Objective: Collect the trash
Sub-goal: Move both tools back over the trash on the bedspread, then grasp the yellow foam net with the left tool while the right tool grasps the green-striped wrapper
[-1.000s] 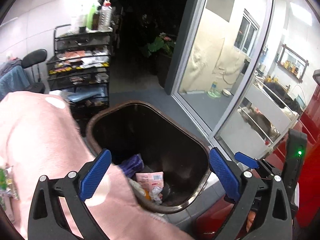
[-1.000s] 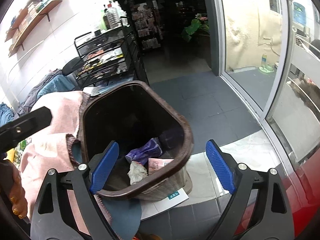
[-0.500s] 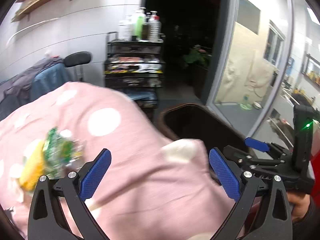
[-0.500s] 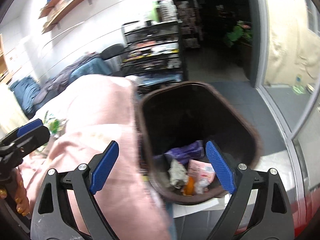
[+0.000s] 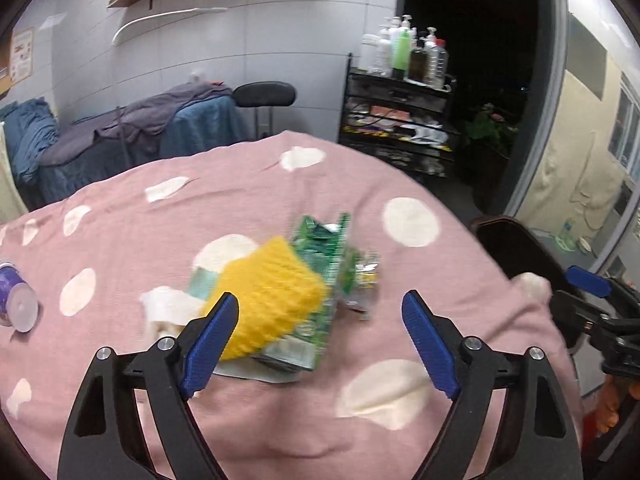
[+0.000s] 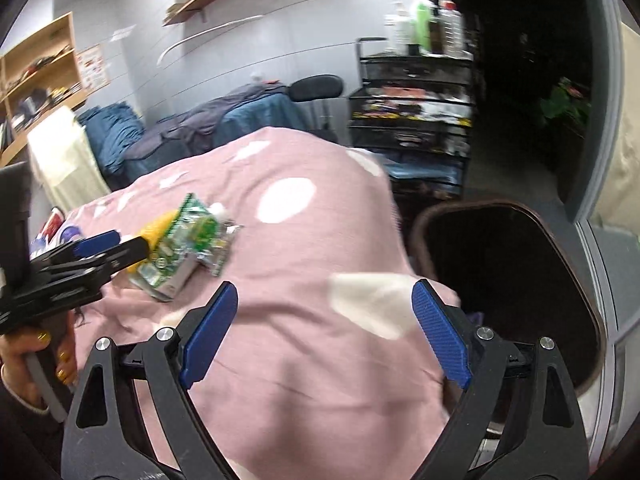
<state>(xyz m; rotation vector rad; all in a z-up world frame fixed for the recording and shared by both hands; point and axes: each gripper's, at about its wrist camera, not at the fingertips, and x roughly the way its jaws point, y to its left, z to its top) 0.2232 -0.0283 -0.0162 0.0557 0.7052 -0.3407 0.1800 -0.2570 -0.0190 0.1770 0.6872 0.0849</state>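
A pile of trash lies on the pink polka-dot blanket [image 5: 120, 240]: a yellow sponge-like piece [image 5: 268, 292], green foil wrappers [image 5: 332, 248] and white crumpled paper [image 5: 168, 308]. My left gripper [image 5: 320, 344] is open and empty just in front of the pile. The pile also shows in the right wrist view [image 6: 188, 240], with the left gripper [image 6: 100, 248] beside it. My right gripper [image 6: 324, 332] is open and empty over the blanket, left of the dark brown trash bin [image 6: 520, 264]. The bin's rim shows in the left wrist view [image 5: 516, 240].
A small purple cup [image 5: 16, 300] lies on the blanket at far left. A black wire cart [image 5: 400, 120] with bottles stands behind. A bed with blue and purple covers [image 5: 140, 128] and a black chair [image 5: 264, 96] stand by the wall.
Both grippers have swung left from the trash bin to the blanket. The trash pile is now centred ahead of the left gripper. Both stay open.
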